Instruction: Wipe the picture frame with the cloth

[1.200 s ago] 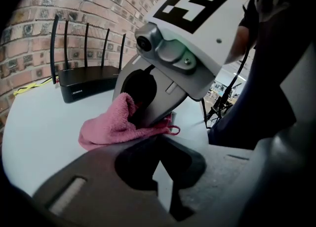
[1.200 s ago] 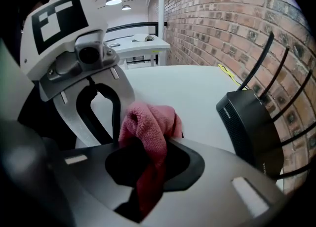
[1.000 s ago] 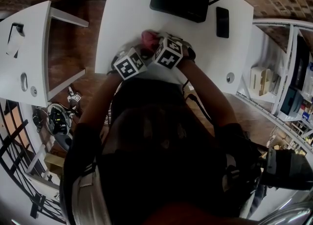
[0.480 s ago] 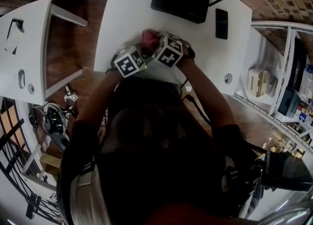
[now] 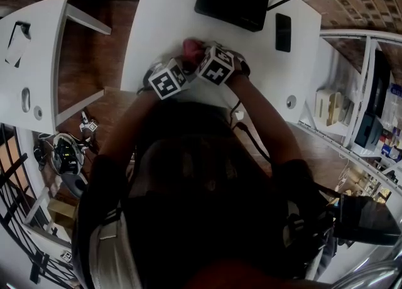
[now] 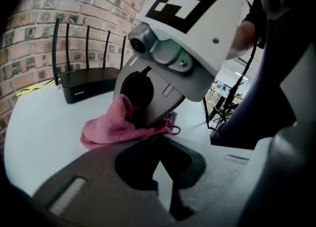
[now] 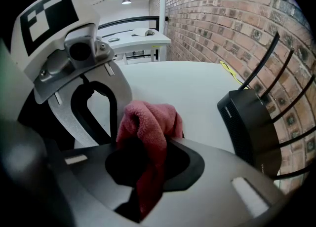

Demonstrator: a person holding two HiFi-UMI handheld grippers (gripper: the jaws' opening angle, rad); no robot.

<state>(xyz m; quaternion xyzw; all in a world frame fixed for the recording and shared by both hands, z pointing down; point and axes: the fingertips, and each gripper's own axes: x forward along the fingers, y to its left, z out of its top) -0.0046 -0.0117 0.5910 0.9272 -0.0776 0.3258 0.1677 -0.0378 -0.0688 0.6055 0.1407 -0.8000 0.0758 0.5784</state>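
A pink cloth (image 5: pixel 190 46) lies bunched on the white table (image 5: pixel 166 11), close to its near edge. My right gripper (image 7: pixel 140 191) is shut on a fold of this cloth (image 7: pixel 148 122) and points steeply down at the tabletop. My left gripper (image 6: pixel 165 191) sits right beside it with its jaws shut and nothing visible between them. The cloth (image 6: pixel 111 127) spreads on the table just beyond its tips. In the head view both marker cubes crowd together over the cloth. I cannot make out the picture frame; only a thin dark edge shows behind the cloth in the right gripper view.
A black router (image 5: pixel 230 0) with several antennas stands at the table's far side, against a brick wall. A black phone (image 5: pixel 283 32) lies to its right. A second white table (image 5: pixel 38 61) stands to the left, and shelves (image 5: pixel 370 112) to the right.
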